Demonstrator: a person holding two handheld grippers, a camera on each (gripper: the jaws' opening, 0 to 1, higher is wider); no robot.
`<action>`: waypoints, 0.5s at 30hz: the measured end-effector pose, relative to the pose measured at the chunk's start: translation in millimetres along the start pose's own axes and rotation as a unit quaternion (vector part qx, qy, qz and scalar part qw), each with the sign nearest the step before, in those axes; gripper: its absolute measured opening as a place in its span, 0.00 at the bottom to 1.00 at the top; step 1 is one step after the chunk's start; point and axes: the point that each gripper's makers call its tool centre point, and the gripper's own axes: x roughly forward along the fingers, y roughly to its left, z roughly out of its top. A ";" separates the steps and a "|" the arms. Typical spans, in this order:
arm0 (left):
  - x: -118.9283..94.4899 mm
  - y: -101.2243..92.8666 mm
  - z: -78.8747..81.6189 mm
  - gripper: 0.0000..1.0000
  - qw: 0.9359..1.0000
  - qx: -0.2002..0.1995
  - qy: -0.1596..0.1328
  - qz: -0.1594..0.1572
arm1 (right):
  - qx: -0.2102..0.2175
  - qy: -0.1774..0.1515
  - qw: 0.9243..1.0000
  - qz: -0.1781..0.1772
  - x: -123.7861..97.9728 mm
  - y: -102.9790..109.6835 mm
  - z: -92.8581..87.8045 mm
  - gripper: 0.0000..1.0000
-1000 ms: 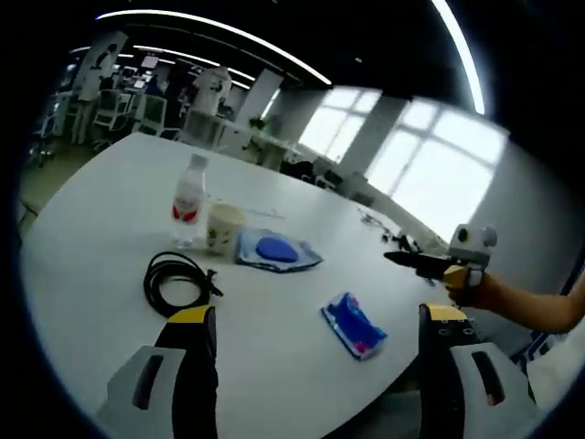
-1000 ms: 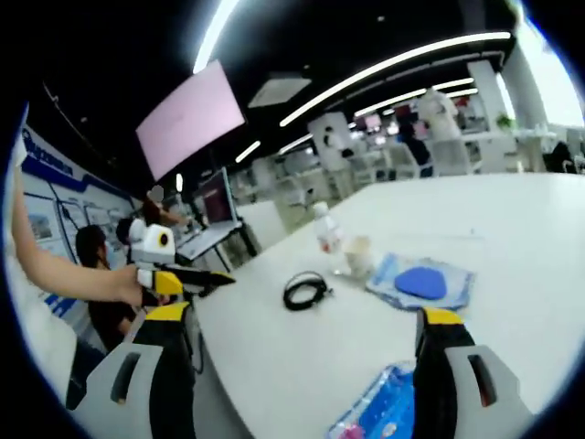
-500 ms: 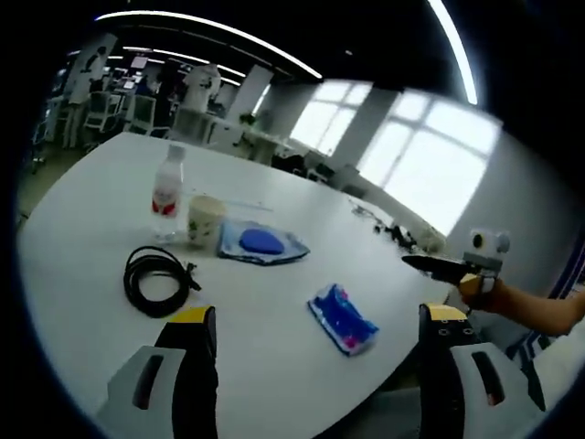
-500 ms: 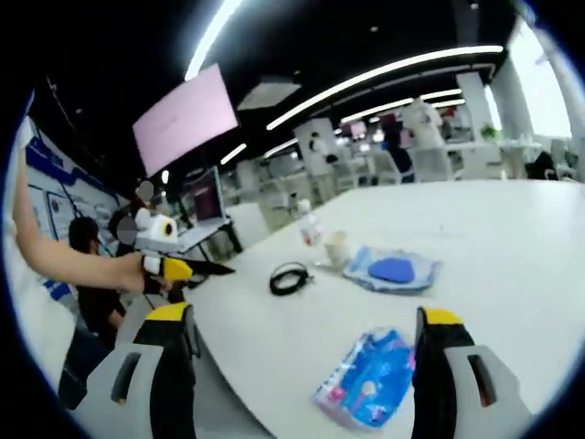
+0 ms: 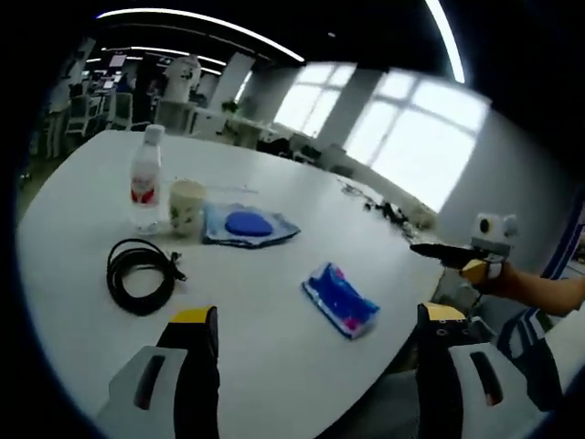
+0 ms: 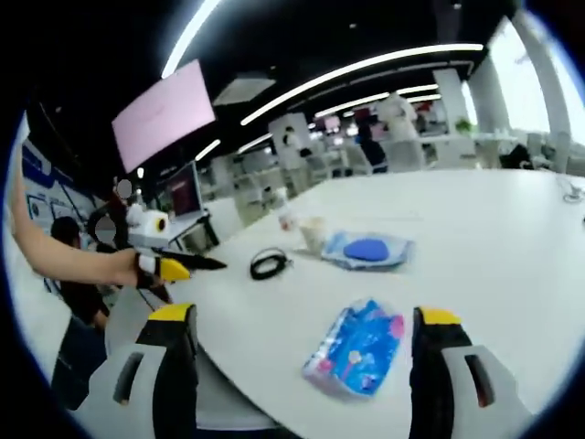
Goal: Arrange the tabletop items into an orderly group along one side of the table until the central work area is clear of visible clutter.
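Both tools, left (image 5: 311, 352) and right (image 6: 297, 352), hover wide open and empty off the table (image 5: 274, 366) edge, while bottle (image 5: 144, 187), cup (image 5: 187, 208), cable (image 5: 139, 273) and blue packet (image 5: 338, 300) lie unsorted mid-table, so nothing looks done.

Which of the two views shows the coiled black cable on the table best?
The left gripper view shows it best: the black cable lies large and near, its loops and loose end clear, just beyond that view's own left jaw. In the right gripper view the same cable is far and small, a dark ring beside the cup, with no detail.
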 end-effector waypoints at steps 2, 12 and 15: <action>3.3 3.8 3.1 0.88 1.000 0.017 0.012 -0.007 | 0.011 -0.006 1.000 -0.011 0.9 2.6 -1.1 0.94; 42.1 7.3 24.0 0.85 0.993 0.082 0.053 -0.060 | 0.114 -0.042 0.988 -0.096 -5.3 6.3 -19.1 0.92; 54.5 3.8 24.9 0.85 0.989 0.107 0.068 -0.077 | 0.131 -0.042 0.983 -0.118 -8.7 4.1 -24.1 0.92</action>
